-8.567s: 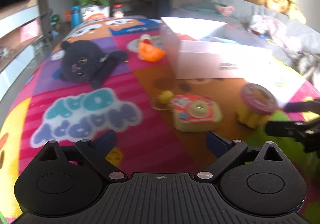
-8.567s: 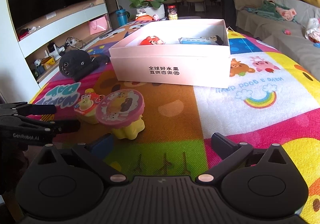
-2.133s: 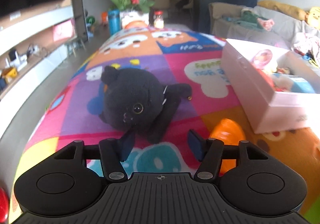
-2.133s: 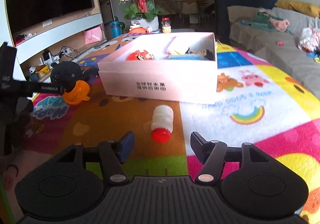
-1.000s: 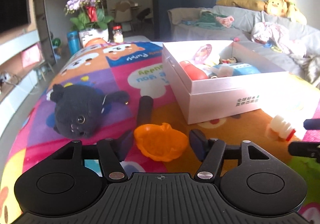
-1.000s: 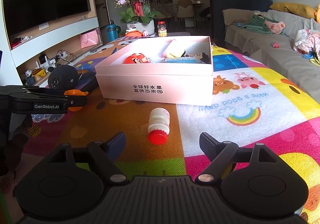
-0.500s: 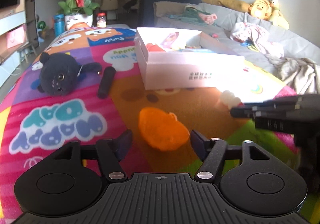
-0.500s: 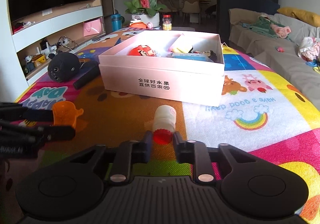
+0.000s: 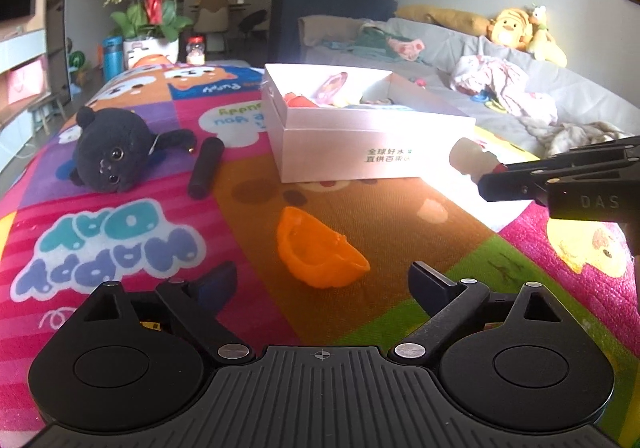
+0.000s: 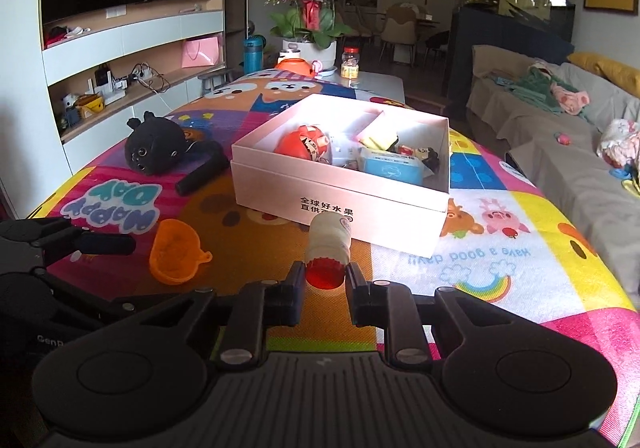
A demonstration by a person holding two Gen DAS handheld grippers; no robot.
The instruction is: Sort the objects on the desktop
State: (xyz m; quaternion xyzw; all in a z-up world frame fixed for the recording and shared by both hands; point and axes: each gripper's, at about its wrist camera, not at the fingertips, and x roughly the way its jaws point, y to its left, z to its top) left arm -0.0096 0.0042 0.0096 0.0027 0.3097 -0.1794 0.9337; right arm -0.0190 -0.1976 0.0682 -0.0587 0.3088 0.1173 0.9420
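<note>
While the right gripper point(image 10: 325, 290) pinched the red cap of a small white bottle point(image 10: 328, 242), the bottle hung clear of the mat, pointing at the near wall of the pale pink box point(image 10: 340, 193). A second before, it had lain on the mat between spread jaws; they had since pressed onto the cap and lifted it. That meant the pick was done and only the carry over the box rim remained, by my reckoning.

Just left of it, the orange plastic cup point(image 9: 318, 254) lay on its side on the mat, free of the left gripper point(image 9: 320, 284). Those jaws, which had held the cup a moment earlier, were opening wide, with nothing between the pads. So the cup had been set down outside the box and still wanted sorting.

Inside the box sat a red round toy point(image 10: 303, 141), a yellow piece point(image 10: 378, 135) and a blue packet point(image 10: 390, 165). Farther left on the mat lay a black plush cat point(image 9: 110, 149) with a black cylinder point(image 9: 206, 171) just beside it, both unsorted.

Chinese characters were printed on the box front; the top line read roughly 全球好水果, the lower line partly hidden by the bottle. The play mat point(image 10: 500, 244) carried "HAPPY DAY" and "Have a good day", both upside down to the viewer. One gripper arm showed the letters "DAS", another a partly cut-off "Gen"
</note>
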